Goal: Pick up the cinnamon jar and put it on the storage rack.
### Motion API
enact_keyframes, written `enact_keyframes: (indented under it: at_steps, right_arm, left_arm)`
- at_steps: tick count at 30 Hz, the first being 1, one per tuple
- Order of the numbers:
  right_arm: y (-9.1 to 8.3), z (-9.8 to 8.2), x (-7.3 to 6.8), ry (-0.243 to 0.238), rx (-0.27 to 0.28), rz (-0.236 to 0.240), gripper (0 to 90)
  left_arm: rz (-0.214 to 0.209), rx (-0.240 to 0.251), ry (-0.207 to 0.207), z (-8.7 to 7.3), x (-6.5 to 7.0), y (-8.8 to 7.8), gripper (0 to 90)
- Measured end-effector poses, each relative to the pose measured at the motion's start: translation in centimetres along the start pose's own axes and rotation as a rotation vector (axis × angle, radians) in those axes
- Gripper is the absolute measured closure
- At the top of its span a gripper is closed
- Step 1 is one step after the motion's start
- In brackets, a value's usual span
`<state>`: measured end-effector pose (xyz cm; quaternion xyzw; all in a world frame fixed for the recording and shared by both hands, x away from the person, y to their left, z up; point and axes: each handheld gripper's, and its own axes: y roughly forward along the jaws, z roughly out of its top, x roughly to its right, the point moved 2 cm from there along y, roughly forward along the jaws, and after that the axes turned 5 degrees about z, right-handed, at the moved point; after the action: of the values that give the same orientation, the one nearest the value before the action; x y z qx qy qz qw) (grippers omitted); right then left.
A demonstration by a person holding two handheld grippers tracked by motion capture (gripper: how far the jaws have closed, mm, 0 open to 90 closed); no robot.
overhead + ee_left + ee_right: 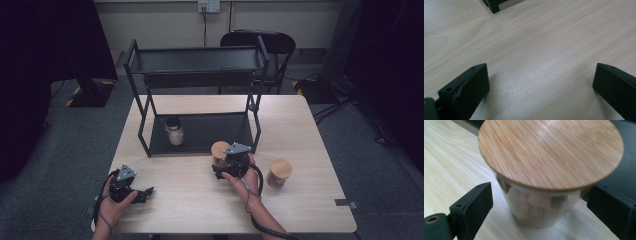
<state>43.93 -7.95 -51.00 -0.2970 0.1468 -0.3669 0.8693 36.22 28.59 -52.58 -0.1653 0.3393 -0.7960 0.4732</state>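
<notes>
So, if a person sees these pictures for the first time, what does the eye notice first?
First, the black two-tier rack standing at the far half of the wooden table, with a dark-lidded jar on its lower shelf. Next, the right gripper, its fingers on either side of a glass jar with a bamboo lid just in front of the rack. A second bamboo-lidded jar stands to its right, and the left gripper is open near the table's near left corner.

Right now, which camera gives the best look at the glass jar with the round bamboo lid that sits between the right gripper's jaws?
The right gripper view: the glass jar with the round bamboo lid sits close up, showing lid grain and pale pieces inside. In the high view that jar is small and partly hidden behind the right gripper. The left gripper view faces bare table.
</notes>
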Motion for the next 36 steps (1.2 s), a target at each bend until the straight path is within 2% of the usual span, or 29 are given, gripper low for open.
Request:
enact_keyframes:
  at_steps: [8, 18, 26, 36]
  right_arm:
    - [0.4, 0.6, 0.2, 0.011, 0.024, -0.002, 10.6]
    - [0.9, 0.7, 0.5, 0.017, 0.027, 0.004, 15.7]
    - [1.1, 0.7, 0.6, 0.026, 0.04, 0.025, 18.4]
    - [1.5, 0.9, 0.3, -0.003, 0.057, 0.027, 24.6]
  left_arm:
    - [0.0, 0.0, 0.0, 0.0, 0.0, 0.0, 0.2]
    - [-0.002, 0.001, 0.0, 0.0, 0.0, 0.0, 0.2]
    - [-0.002, 0.001, 0.0, 0.0, 0.0, 0.0, 0.2]
    - [-0.004, 0.001, 0.001, 0.0, 0.0, 0.0, 0.2]
